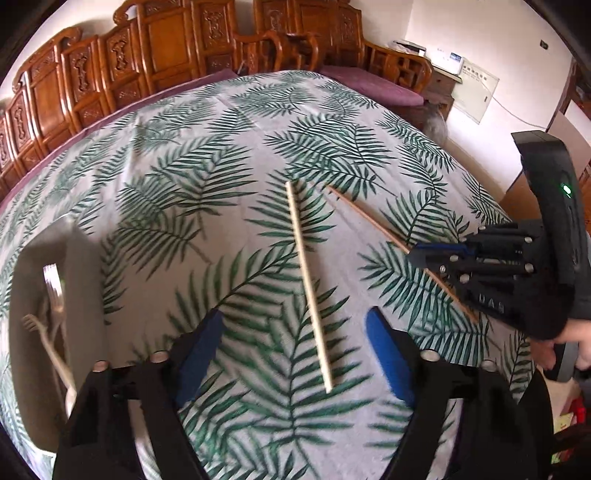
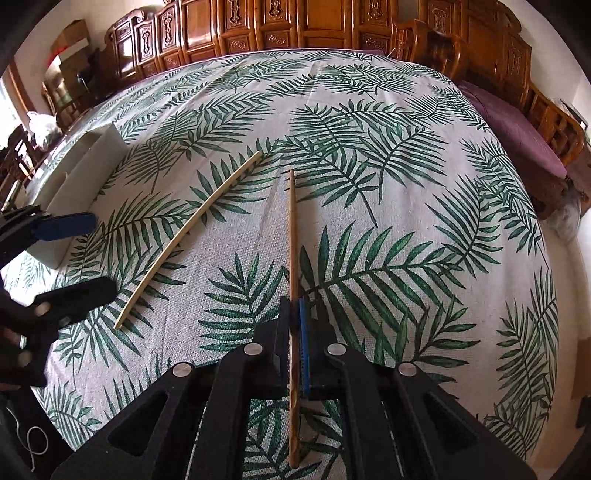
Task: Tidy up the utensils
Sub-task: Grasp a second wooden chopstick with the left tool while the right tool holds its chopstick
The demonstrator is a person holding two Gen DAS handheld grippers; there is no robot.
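Two chopsticks lie on the palm-leaf tablecloth. The pale chopstick (image 1: 308, 288) (image 2: 192, 229) runs away from me, and its near end sits between the jaws of my left gripper (image 1: 291, 323) (image 2: 88, 258). That gripper is open, with its blue pads clear of the stick on both sides. The brown chopstick (image 1: 369, 218) (image 2: 292, 221) lies to the right of the pale one. My right gripper (image 2: 294, 306) (image 1: 417, 254) is shut on its near part, and the stick's far end points away across the cloth.
A white organizer tray (image 1: 85, 295) (image 2: 85, 162) stands at the left, holding a metal fork (image 1: 53, 284) and a white fork (image 1: 40, 332). Carved wooden benches (image 2: 295, 26) with purple cushions (image 2: 517, 129) line the far side. A hand (image 1: 576, 347) holds the right gripper.
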